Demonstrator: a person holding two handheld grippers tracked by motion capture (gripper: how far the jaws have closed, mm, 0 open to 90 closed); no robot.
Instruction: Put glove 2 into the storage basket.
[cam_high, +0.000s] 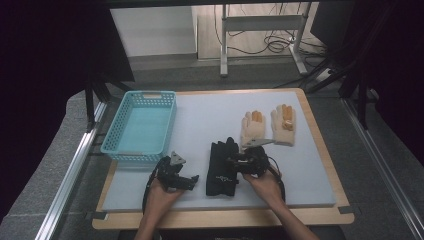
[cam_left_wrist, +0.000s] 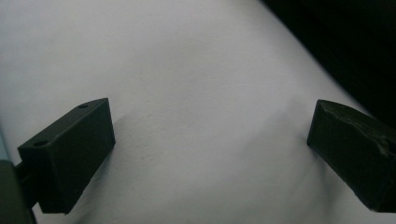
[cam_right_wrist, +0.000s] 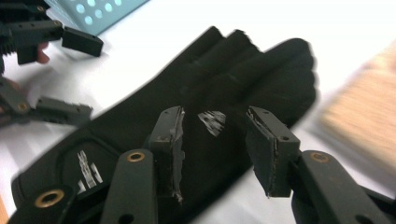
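At the near edge of the padded table (cam_high: 300, 190), my right gripper (cam_right_wrist: 214, 147) hung just above the black gloves (cam_high: 222, 167), its jaws parted partway and pressing on nothing. The gloves lay flat, it seemed as a stacked pair, at about six o'clock on the mat, cuffs toward me and fingers pointing to twelve.

I judged them light, soft and floppy: cloth that would fold and droop from any single pinch, not slippery, not fragile. The palm beneath my jaws, near the small white logo (cam_right_wrist: 211, 122), looked the surest place to take hold; whether one bite there would gather both layers I could not tell.

At eight o'clock my left gripper (cam_high: 176, 175) rested low over bare mat (cam_left_wrist: 187, 93), jaws spread wide with nothing between them, close beside the gloves' left edge but apart from them.

Farther off, at ten o'clock, the turquoise basket (cam_high: 113, 134) stood empty, its perforated walls the only raised rim to clear. At one o'clock a pair of cream gloves (cam_high: 268, 126) lay palm-up, the nearer one's cuff just beside the black fingertips and close to my right gripper. The centre of the mat toward twelve was open for a lift and a swing left.
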